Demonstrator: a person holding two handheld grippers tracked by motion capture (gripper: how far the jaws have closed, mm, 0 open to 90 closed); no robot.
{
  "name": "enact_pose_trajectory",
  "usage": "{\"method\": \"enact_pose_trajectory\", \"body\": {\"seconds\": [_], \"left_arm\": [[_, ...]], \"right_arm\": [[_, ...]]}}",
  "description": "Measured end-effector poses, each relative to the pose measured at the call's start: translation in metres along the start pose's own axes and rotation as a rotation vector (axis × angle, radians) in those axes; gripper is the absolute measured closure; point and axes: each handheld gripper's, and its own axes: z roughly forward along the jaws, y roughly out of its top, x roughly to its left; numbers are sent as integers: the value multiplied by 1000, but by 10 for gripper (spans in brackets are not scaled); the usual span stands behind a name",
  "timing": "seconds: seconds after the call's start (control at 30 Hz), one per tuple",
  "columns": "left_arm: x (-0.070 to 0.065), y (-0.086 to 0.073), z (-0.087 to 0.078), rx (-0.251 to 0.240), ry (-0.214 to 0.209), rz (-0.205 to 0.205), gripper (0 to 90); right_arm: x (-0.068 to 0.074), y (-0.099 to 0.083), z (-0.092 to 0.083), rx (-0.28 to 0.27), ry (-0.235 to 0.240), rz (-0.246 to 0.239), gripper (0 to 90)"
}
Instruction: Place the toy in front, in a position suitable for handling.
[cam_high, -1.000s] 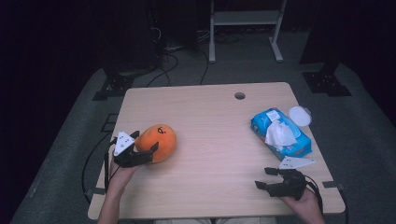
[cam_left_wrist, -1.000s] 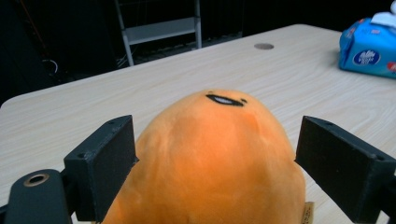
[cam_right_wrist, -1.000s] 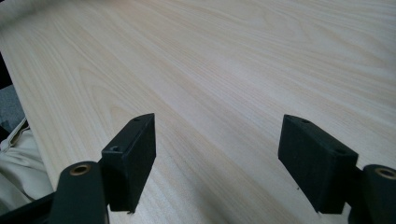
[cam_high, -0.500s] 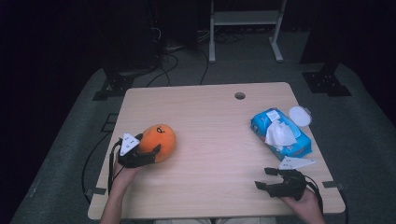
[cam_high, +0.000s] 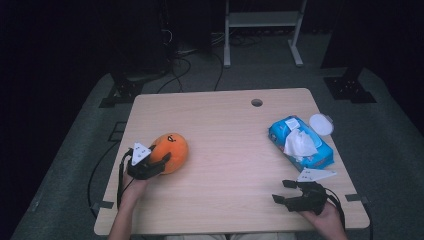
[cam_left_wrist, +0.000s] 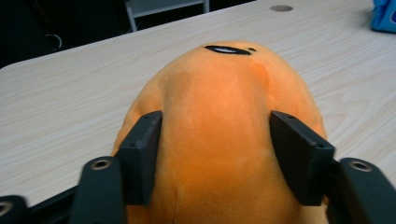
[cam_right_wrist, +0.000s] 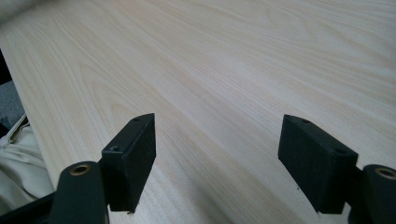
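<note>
Here the left gripper (cam_high: 159, 164) sits at the near-left part of the table (cam_high: 225, 150), its jaws having just been closing, with the orange plush toy (cam_high: 170, 150) between them. In the left gripper view the two black pads (cam_left_wrist: 140, 154) press into the toy's (cam_left_wrist: 219, 140) flanks, the fabric bulging between and above them, so the grip is clamped on it. The toy rests on the tabletop, its small stitched face marking on the side away from the gripper. The left hand (cam_high: 132, 187) comes in from the near edge behind the gripper. The right gripper (cam_high: 284, 191) lies low at the near-right part of the table, held by the right hand (cam_high: 325, 215); in the right gripper view its pads (cam_right_wrist: 317, 163) stand wide apart over bare wood (cam_right_wrist: 233, 70), nothing between them. Beyond it, toward the right edge, lies a blue wipes pack (cam_high: 300, 142) with a white sheet (cam_high: 299, 144) pulled up from its opening, and a round white lid (cam_high: 321, 123) just beside the pack's far corner. The pack and the toy are well apart.
</note>
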Motion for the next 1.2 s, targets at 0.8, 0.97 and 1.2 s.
{"method": "enact_pose_trajectory", "body": {"seconds": [0.8, 0.97, 1.2], "left_arm": [[6, 7, -11, -104, -25, -170, 573], [5, 10, -13, -124, -40, -195, 574], [-5, 21, -17, -164, -87, -197, 574]], "right_arm": [[0, 0, 0, 0, -3, -6, 267], [0, 0, 0, 1, -3, -6, 267], [-1, 0, 0, -1, -3, -4, 267]]}}
